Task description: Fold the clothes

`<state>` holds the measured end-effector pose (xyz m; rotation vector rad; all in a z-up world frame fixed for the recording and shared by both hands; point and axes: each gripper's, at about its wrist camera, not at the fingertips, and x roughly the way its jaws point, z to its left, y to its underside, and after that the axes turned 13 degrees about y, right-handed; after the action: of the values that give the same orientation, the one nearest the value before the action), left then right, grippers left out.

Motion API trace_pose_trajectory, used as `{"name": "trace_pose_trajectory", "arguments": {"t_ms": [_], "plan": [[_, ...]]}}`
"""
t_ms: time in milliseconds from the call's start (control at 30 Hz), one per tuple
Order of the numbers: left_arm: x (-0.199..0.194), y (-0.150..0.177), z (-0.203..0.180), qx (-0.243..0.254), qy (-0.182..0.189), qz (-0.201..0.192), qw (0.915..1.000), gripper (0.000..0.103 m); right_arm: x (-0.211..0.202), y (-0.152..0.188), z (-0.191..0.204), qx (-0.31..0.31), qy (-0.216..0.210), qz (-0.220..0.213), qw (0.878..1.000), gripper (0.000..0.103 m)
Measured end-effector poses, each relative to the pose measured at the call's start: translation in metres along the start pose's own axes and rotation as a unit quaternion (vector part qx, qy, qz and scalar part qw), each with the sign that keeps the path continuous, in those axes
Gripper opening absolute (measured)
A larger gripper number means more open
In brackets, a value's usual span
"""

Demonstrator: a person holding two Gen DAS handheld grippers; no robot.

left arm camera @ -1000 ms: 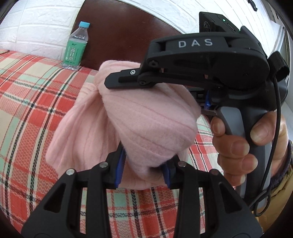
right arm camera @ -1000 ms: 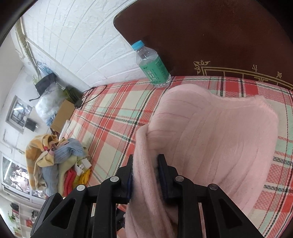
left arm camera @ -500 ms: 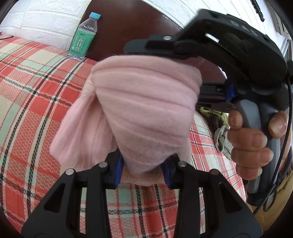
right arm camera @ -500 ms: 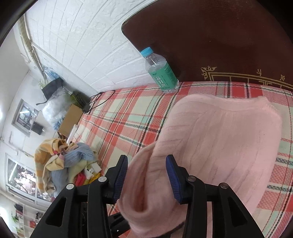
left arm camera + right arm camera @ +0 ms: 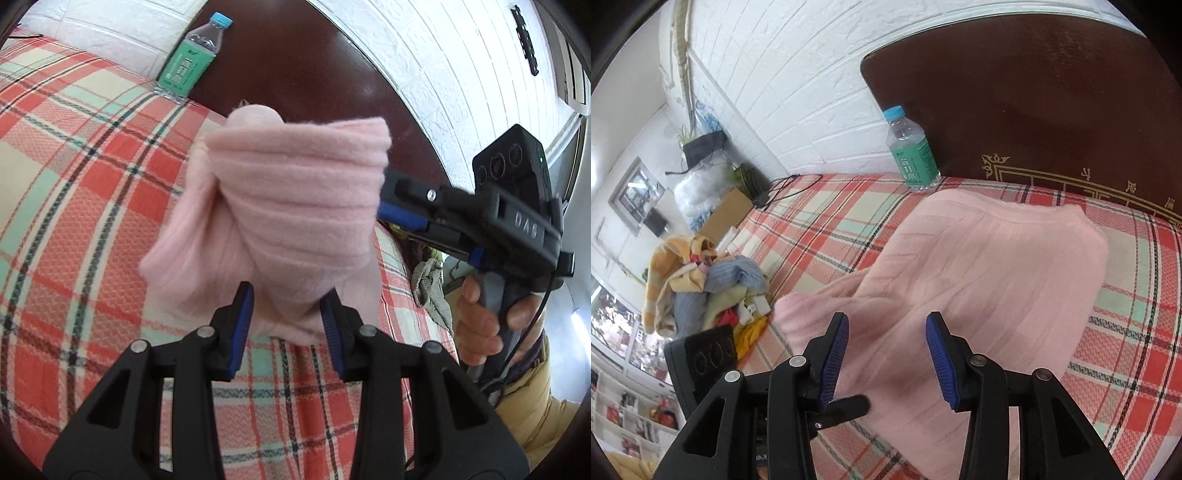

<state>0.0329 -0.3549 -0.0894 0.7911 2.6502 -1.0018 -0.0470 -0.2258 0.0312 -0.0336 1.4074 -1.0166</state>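
Note:
A pink knit garment (image 5: 288, 206) is bunched and lifted over the plaid bed cover; my left gripper (image 5: 286, 328) is shut on its lower fold. In the right wrist view the same pink garment (image 5: 979, 280) lies spread on the bed with one end raised toward the left. My right gripper (image 5: 890, 356) is open and empty just above it. From the left wrist view the right gripper (image 5: 402, 218) sits to the right of the bunched cloth, held by a hand.
A water bottle (image 5: 912, 155) with a green label stands by the dark wooden headboard (image 5: 1052, 103). A pile of mixed clothes (image 5: 701, 288) lies off the bed's left edge. The plaid bed cover (image 5: 74, 192) stretches left. White brick wall behind.
My right gripper has opened, let go of the pink garment and drawn back to the right. The left gripper keeps its grip and holds the cloth bunched up.

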Motion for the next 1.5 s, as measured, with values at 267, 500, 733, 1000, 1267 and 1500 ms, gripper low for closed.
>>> {"name": "trace_pose_trajectory", "arguments": {"t_ms": [267, 500, 733, 1000, 1267, 1500], "plan": [[-0.034, 0.009, 0.0, 0.011, -0.026, -0.01, 0.9995, 0.038, 0.039, 0.002, 0.034, -0.066, 0.056, -0.002, 0.996, 0.046], [-0.065, 0.003, -0.007, 0.051, -0.052, -0.035, 0.9967, 0.039, 0.056, 0.014, 0.053, -0.139, 0.078, 0.015, 0.987, 0.047], [-0.061, -0.031, -0.027, 0.108, -0.083, -0.06, 0.9888, 0.069, 0.024, 0.018, 0.033, -0.116, 0.041, 0.005, 0.992, 0.052], [-0.023, -0.044, -0.011, 0.107, -0.11, -0.009, 0.9882, 0.067, 0.0, -0.013, -0.011, -0.036, 0.025, -0.029, 0.999, 0.053], [-0.022, -0.031, 0.004, 0.079, -0.097, 0.001, 0.9922, 0.058, 0.082, -0.057, 0.003, -0.055, 0.043, 0.046, 0.997, 0.061], [-0.025, -0.03, 0.014, 0.053, -0.073, 0.005, 0.9959, 0.058, 0.106, -0.059, 0.002, -0.051, 0.052, 0.044, 0.996, 0.002]]}}
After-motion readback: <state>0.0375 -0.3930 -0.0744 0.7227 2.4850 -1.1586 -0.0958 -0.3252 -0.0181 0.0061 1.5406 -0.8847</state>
